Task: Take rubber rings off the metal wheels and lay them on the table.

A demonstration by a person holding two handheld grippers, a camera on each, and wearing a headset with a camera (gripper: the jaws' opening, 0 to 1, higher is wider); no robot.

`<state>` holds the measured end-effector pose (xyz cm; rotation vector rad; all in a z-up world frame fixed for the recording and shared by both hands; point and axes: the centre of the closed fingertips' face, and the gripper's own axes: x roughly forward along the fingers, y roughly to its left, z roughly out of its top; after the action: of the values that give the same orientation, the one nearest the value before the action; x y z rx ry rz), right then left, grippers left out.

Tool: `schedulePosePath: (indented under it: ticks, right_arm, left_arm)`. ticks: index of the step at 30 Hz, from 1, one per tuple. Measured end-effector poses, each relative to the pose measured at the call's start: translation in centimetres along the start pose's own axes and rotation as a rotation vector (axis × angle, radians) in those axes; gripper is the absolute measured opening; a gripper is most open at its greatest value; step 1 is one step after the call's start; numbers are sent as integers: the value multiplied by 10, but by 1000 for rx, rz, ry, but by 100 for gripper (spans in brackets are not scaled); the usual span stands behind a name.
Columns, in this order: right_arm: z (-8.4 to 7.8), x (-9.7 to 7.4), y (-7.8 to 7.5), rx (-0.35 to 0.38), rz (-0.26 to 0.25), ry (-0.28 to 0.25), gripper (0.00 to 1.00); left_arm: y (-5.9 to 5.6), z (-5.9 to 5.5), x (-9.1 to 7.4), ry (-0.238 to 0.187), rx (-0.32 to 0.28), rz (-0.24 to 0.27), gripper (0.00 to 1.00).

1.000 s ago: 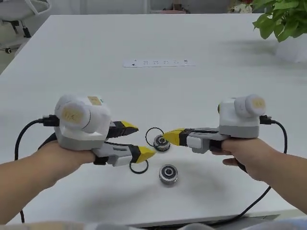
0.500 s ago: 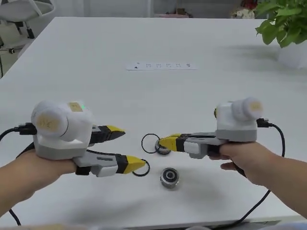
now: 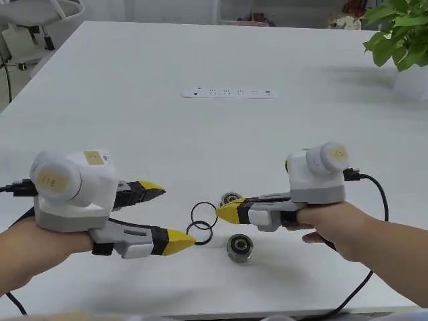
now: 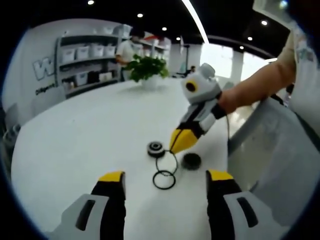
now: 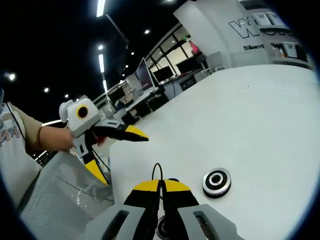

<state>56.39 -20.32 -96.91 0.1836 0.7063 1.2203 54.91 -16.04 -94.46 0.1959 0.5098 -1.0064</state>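
Now thin black rubber ring (image 3: 192, 214) pinched between right gripper (image 3: 224, 212) fingers.

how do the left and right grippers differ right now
The left gripper has its jaws wide apart; the right gripper has its jaws shut. The left gripper holds nothing, while the right gripper pinches a rubber ring at its tips. Both have yellow-tipped jaws and point inward toward each other over the table.
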Motion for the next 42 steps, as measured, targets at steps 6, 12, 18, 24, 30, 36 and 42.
schedulePosePath:
  ticks: [6,12,18,24,30,36,42]
  right_arm:
    - [-10,7,-7,1,-8,45,0]
    - [-14,14,-7,3,0,72,0]
    - [-19,19,-11,14,-7,93,0]
    - [-22,22,-13,18,-8,103,0]
    - [-25,22,-17,26,-16,111,0]
    - [-28,21,-23,52,-38,118,0]
    - [-29,21,-26,68,-49,119,3]
  left_arm:
    - [2,-3,-5,0,-9,8,66]
    - [3,-7,-6,5,-17,12,66]
    - [3,-9,-6,6,-23,12,66]
    - [3,-12,-6,12,-31,12,66]
    - [4,-14,-5,17,-39,14,65]
    - [3,-15,-4,21,-44,11,65]
    - [4,-17,-4,26,-48,12,65]
